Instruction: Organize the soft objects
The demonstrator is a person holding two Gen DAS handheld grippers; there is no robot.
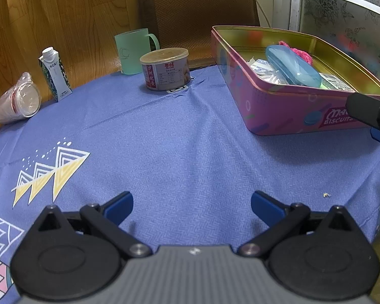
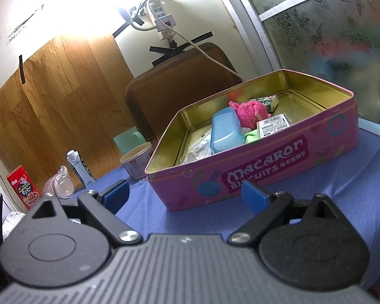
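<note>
Both sets of tongs were pictured empty and spread apart above a worktop draped in a blue herringbone cloth. The left tongs were held over bare cloth, well apart from the pink macaron biscuit tin, while the right tongs were held just in front of the tin's lettered side; one black arm of the right tongs was seen entering the left view beside the tin.

The lidless tin was shown resting on the worktop with its gold interior exposed. Inside it, a fluffy pink soft toy was seen lying against a blue plastic case, with a barcoded packet, a green cloth item and clear wrappers alongside.

Toward the far edge of the worktop, a labelled food can was seen standing before a frosted green mug, with a small drink carton and a tipped plastic cup farther left. A red snack box was caught in the right view only.
</note>
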